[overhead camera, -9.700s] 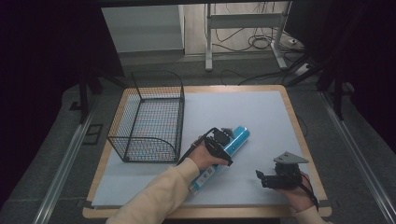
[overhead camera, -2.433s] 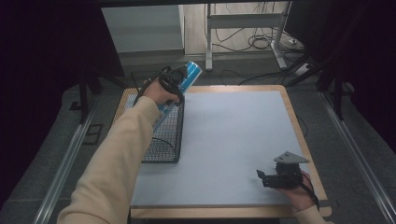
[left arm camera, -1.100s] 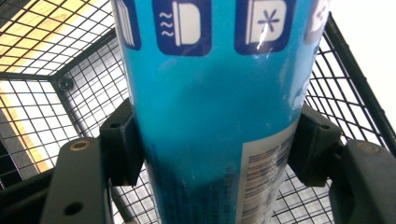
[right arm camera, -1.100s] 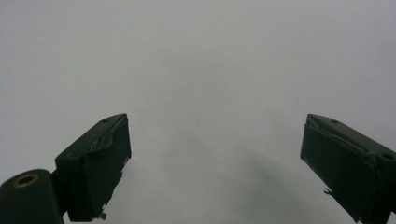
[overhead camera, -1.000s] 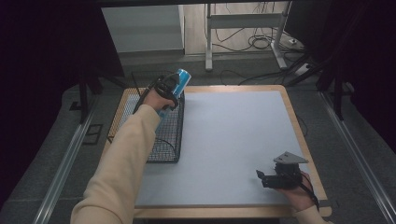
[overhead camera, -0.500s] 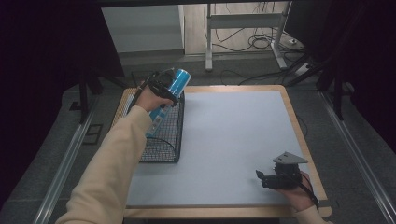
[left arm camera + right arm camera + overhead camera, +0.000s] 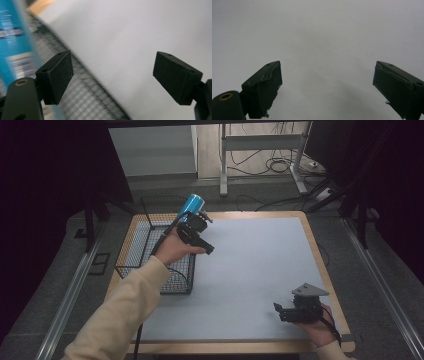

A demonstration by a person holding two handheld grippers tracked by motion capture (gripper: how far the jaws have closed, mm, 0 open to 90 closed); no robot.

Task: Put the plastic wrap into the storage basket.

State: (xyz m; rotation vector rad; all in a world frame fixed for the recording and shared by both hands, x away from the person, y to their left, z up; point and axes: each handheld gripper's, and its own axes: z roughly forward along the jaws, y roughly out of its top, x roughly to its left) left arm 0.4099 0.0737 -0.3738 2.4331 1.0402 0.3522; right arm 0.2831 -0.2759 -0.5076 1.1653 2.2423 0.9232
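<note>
A blue cylinder (image 7: 190, 204) stands tilted at the far right corner of the black wire basket (image 7: 131, 251), its top above the rim. My left gripper (image 7: 206, 235) hangs just right of it, over the basket's right edge, open. Its jaws have just been opening wide and then closing a little, with nothing between them. In the left gripper view the blue cylinder (image 7: 13, 42) is blurred at the left, outside the left gripper (image 7: 112, 75), with basket mesh (image 7: 87, 100) below. My right gripper (image 7: 279, 313) rests open at the table's near right, and the right gripper (image 7: 327, 85) holds nothing.
The white table top (image 7: 260, 260) has a wooden border. The basket takes up its left side. Beyond the far edge are metal frame legs (image 7: 223, 165) and cables on the floor. A rail (image 7: 70, 290) runs along the table's left side.
The left gripper has let go of the blue cylinder and moved right and nearer, away from it. The cylinder stays at the basket's far right corner. The right gripper has not moved.
</note>
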